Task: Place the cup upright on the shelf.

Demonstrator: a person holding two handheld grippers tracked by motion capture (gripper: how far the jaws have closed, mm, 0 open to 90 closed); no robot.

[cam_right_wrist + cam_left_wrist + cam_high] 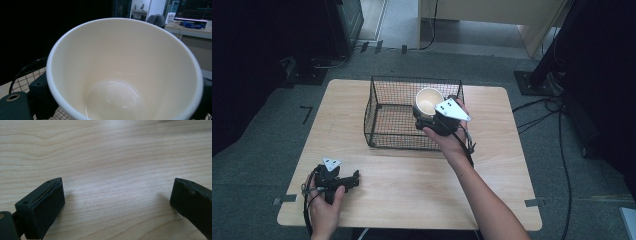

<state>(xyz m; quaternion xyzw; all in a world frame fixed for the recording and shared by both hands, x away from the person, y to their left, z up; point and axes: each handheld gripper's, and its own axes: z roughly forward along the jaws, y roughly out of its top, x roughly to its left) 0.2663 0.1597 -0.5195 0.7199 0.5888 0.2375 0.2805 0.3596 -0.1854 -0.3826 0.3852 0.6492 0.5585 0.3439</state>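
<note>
right tongs [428,116] clamped on paper cup [428,101], held tilted over wire basket [384,117] at its 3 o'clock side. cup empty, light, thin-walled, crushable: grip gently on wall. left tongs [354,178] apart over desk [412,175], 7 o'clock.

Cream cup [428,101]; black mesh basket [384,125]; pale woodgrain table [412,175].

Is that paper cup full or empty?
Empty: the right gripper view looks straight into the paper cup and shows its bare, glossy bottom, nothing inside.
</note>
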